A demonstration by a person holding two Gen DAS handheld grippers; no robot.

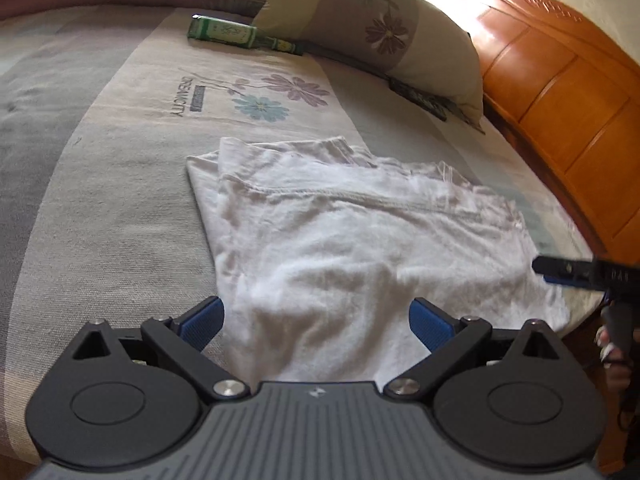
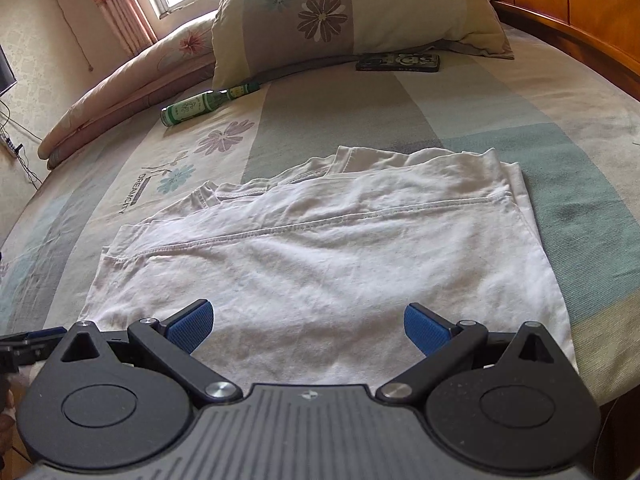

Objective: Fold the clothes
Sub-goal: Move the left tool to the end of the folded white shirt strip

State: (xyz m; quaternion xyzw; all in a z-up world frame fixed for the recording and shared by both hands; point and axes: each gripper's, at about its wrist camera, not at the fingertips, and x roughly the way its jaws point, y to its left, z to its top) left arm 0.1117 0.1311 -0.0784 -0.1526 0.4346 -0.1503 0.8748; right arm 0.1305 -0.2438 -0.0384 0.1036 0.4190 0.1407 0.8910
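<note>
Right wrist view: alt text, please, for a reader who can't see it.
A partly folded white garment lies flat on a bed, with the open right gripper over its near edge. Behind lie a pillow, a green bottle and a dark case.

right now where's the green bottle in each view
Left wrist view: green bottle lies upper centre-left, its neck toward the pillow.
Right wrist view: green bottle lies upper left, beyond the white garment.
Shared landmark: the flowered pillow just past the bottle's neck.
</note>
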